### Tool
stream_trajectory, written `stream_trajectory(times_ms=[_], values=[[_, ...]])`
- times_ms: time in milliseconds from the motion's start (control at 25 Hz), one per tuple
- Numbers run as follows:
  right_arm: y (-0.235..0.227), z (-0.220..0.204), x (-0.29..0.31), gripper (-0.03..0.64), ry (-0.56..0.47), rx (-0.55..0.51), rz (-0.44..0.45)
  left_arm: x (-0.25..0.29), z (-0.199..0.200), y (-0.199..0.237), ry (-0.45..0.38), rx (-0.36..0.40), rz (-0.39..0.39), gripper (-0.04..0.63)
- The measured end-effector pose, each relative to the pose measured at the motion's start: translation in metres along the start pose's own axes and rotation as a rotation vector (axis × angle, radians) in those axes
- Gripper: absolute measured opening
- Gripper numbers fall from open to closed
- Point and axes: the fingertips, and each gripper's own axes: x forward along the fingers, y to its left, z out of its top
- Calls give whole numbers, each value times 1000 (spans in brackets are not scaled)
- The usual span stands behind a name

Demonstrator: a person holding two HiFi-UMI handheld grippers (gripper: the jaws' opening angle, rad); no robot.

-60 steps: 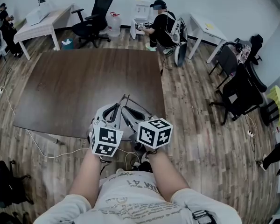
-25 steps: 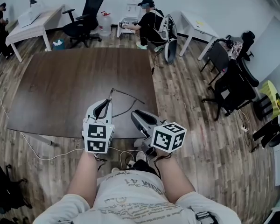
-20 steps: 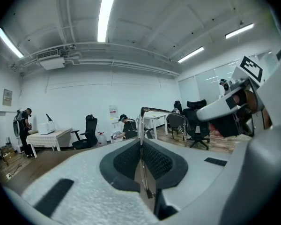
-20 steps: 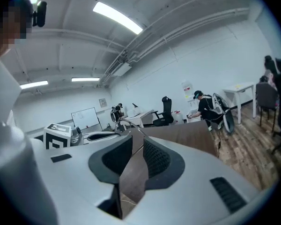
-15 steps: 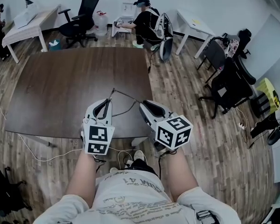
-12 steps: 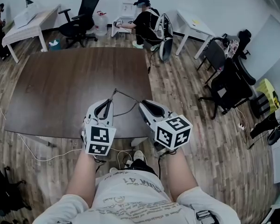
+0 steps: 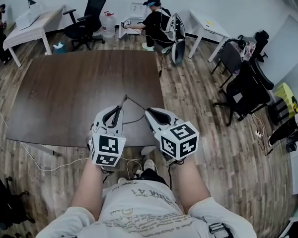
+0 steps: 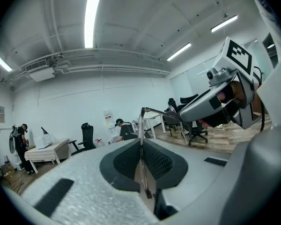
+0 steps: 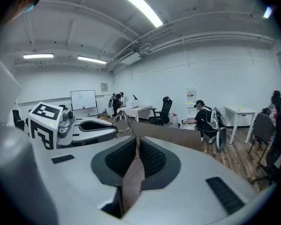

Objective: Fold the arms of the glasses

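Down at the near edge of the dark desk now, with both tools raised off the wood. Got the left hand-held gripper clenched on the glasses, pinching the thin wire frame edge-on between its ribbed pads. Poking up and out past that gripper's tips, then bending across to its right as one slim arm with a hooked end. Over to the right hand-held gripper: clenched as well, pads pressed together, with only the brown of the desk showing through the slit below them. Angled in toward the left one's tips, marker cube tipped up toward the head camera. Sitting right beside that outstretched arm of the glasses, but can't tell whether touching it or a hair apart. So, up in the air between the two sets of tips for the glasses, just over the desk, gripped on the left side only as far as can be seen. Far ahead of both hand-held grippers, past the desk's far edge, spotting a seated person, and further to the left gripper's side a black office chair.
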Motion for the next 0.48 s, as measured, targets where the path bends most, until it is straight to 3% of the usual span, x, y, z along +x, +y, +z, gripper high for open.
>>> stream_trajectory(times_ms=[480], values=[[10, -7, 10, 21, -12, 61, 14, 0, 2, 3, -11, -48, -10, 31]])
